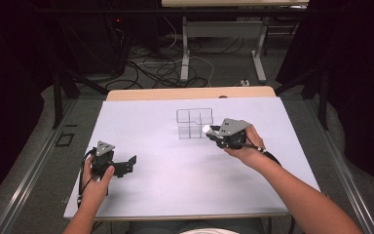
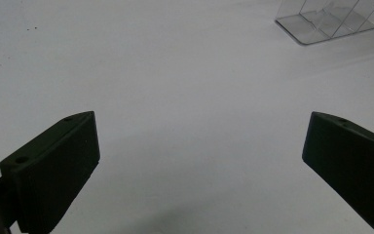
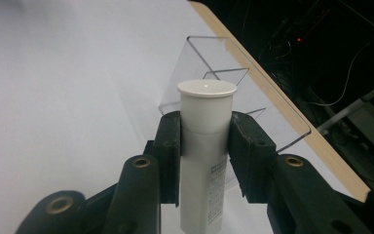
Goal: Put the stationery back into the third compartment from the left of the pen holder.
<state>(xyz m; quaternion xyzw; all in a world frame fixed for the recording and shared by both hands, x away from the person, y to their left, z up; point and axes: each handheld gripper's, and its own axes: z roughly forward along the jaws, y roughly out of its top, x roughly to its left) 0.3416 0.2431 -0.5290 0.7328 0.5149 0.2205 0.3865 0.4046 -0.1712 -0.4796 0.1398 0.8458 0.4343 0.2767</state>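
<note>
My right gripper (image 3: 205, 139) is shut on a white capped tube (image 3: 204, 146), its pads pressing both sides below the flat cap. In the high view the right gripper (image 1: 213, 132) holds the white tube (image 1: 207, 129) just to the right of a clear plastic divided organizer (image 1: 194, 123), above the table. The clear organizer (image 3: 224, 83) stands right behind the tube in the right gripper view. My left gripper (image 1: 129, 165) rests low at the table's left, jaws wide open with nothing between them. The left gripper (image 2: 199, 161) looks over bare white surface toward the organizer (image 2: 328, 19).
The white table top (image 1: 175, 170) has a wooden strip (image 1: 190, 92) along its far edge. Beyond it lie floor cables (image 1: 160, 68) and the metal legs of another table (image 1: 224, 44). Dark curtains hang on both sides.
</note>
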